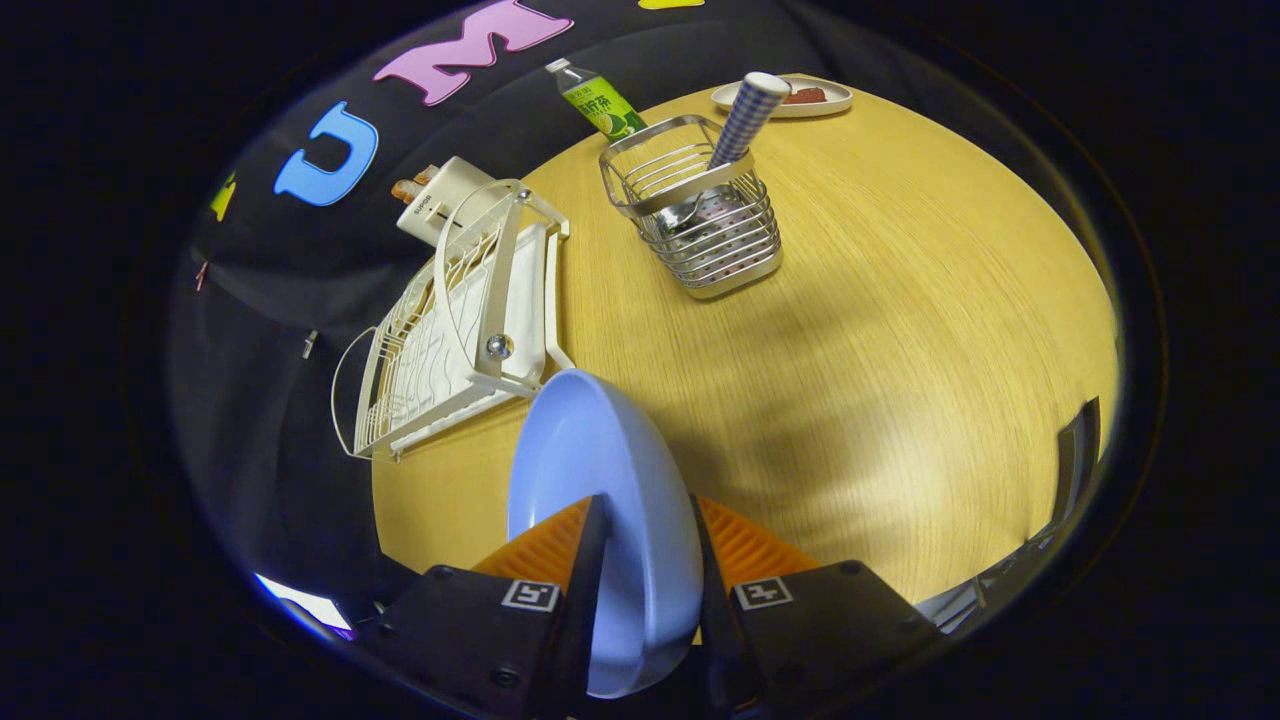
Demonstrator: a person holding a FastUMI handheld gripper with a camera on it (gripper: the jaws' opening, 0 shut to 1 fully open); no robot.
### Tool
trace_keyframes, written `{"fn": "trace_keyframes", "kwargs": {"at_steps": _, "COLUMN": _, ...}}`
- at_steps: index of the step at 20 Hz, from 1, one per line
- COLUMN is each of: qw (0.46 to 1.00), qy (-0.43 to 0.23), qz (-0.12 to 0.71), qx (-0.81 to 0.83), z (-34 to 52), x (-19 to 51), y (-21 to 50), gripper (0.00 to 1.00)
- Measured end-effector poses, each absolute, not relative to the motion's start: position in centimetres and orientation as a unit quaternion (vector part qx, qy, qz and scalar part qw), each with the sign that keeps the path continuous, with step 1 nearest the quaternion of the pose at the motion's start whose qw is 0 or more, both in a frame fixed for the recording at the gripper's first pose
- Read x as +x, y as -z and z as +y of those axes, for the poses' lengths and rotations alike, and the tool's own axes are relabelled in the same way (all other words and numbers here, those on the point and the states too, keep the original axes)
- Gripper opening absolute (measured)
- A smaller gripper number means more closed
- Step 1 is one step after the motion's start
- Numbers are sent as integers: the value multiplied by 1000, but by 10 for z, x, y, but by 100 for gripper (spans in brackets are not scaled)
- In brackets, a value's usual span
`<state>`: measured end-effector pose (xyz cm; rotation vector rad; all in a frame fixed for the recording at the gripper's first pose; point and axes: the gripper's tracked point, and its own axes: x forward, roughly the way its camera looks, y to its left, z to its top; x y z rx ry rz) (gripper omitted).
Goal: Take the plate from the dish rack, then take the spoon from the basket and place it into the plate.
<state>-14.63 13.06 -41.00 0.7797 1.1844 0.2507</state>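
Pale-blue and held on edge, the plate (600, 500) sits clamped between our gripper's (645, 540) two fingers, one finger pressing each face, so the claw is narrowed onto the plate and carrying it above the wooden table (900, 350). We judge the edgewise hold suits a plate drawn out of upright slots: the rim is the only part a two-finger claw can pinch there. The plate tilts away from us, its rim rising ahead of the fingertips, and nothing shows it touching the table.

Just beyond the plate's far rim lies the white dish rack (450, 320), its wire slots bare, which tells us the first step of the task is under way or nearly done. We read the gripper as pitched downward over the tabletop, angled across the table toward the rack.

Farther on stands the wire basket (700, 220), well apart from the rack, with the spoon (745, 115) propped upright in it, checked handle leaning out over the rim. That spoon waits untouched. Beyond the basket we see a green-labelled bottle (600, 100), a small dish (785, 97) holding something reddish, and a cream-coloured appliance (445, 200) behind the rack.
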Motion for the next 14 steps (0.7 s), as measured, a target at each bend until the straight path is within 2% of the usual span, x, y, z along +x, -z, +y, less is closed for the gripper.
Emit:
{"fn": "trace_keyframes", "kwargs": {"at_steps": 2, "qw": 758, "qy": -104, "qz": 548, "qx": 337, "z": 126, "x": -146, "y": 419, "gripper": 52}}
{"fn": "trace_keyframes", "kwargs": {"at_steps": 3, "qw": 762, "qy": -100, "qz": 551, "qx": 325, "z": 123, "x": -147, "y": 422, "gripper": 59}}
{"fn": "trace_keyframes", "kwargs": {"at_steps": 6, "qw": 780, "qy": -99, "qz": 547, "qx": 287, "z": 112, "x": -144, "y": 422, "gripper": 68}}
{"fn": "trace_keyframes", "kwargs": {"at_steps": 7, "qw": 787, "qy": -102, "qz": 543, "qx": 275, "z": 108, "x": -141, "y": 421, "gripper": 80}}
{"fn": "trace_keyframes", "kwargs": {"at_steps": 9, "qw": 801, "qy": -103, "qz": 533, "qx": 252, "z": 96, "x": -136, "y": 416, "gripper": 98}}
{"fn": "trace_keyframes", "kwargs": {"at_steps": 14, "qw": 848, "qy": -115, "qz": 469, "qx": 219, "z": 61, "x": -116, "y": 361, "gripper": 100}}
